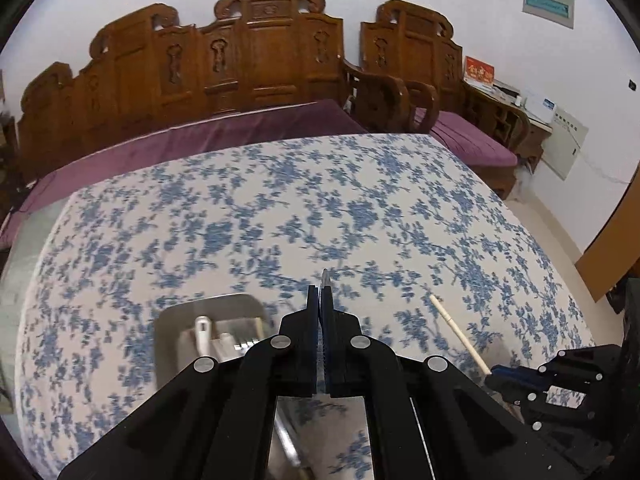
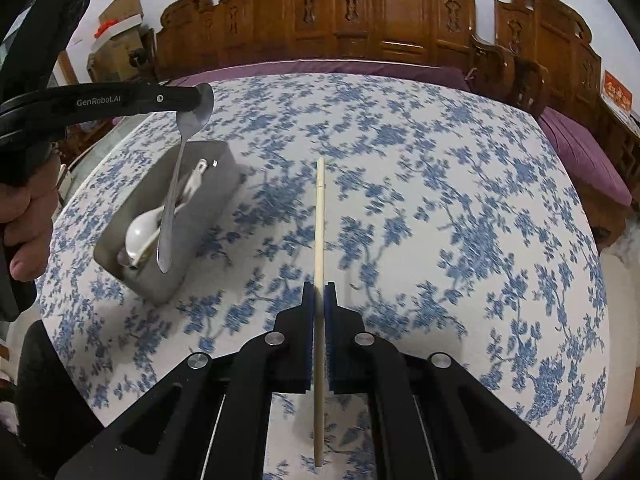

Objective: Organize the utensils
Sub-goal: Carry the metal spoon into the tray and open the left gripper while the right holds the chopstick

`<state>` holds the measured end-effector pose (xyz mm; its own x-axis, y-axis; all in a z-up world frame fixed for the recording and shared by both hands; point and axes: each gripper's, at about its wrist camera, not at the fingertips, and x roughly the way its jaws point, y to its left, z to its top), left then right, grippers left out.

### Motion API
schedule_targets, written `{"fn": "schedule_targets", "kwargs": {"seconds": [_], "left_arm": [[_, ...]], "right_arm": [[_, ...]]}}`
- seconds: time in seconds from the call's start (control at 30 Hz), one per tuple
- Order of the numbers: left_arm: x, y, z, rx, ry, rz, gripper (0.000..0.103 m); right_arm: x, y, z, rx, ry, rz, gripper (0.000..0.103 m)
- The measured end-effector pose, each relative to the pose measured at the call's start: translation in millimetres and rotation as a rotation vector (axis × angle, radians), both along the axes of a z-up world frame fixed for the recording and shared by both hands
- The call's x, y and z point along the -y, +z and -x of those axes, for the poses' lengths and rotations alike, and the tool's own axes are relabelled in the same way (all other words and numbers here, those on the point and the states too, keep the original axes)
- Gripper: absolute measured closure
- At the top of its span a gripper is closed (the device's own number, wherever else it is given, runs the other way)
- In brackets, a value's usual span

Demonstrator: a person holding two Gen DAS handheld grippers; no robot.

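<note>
My left gripper (image 1: 322,292) is shut on a metal spoon (image 2: 182,168), held by its bowl so the handle hangs down over the grey metal tray (image 2: 224,168). The tray (image 1: 168,328) holds a white ceramic spoon (image 2: 140,234) and other utensils. My right gripper (image 2: 319,292) is shut on a pale chopstick (image 2: 320,216), held above the table to the right of the tray. The chopstick (image 1: 460,332) and the right gripper (image 1: 504,374) also show at the lower right of the left wrist view.
A round table with a blue floral cloth (image 2: 440,200) carries everything. A carved wooden bench with purple cushions (image 1: 240,128) stands behind it. Cardboard boxes (image 2: 116,20) sit at the far left. A hand (image 2: 28,216) holds the left gripper.
</note>
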<state>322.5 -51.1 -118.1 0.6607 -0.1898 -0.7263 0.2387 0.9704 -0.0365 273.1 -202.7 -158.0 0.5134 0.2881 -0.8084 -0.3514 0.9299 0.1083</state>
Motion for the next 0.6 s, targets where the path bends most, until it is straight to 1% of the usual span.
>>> {"fn": "schedule_targets", "kwargs": {"seconds": [0.3, 0.6], "left_arm": [[-41, 3, 4, 0.002, 0.029, -0.029, 0.102], [-73, -11, 1, -0.020, 0.054, -0.073, 0.102]], "right_arm": [[-33, 7, -3, 0.012, 0.037, -0.012, 0.097], [-64, 12, -8, 0.015, 0.077, -0.021, 0.097]]}}
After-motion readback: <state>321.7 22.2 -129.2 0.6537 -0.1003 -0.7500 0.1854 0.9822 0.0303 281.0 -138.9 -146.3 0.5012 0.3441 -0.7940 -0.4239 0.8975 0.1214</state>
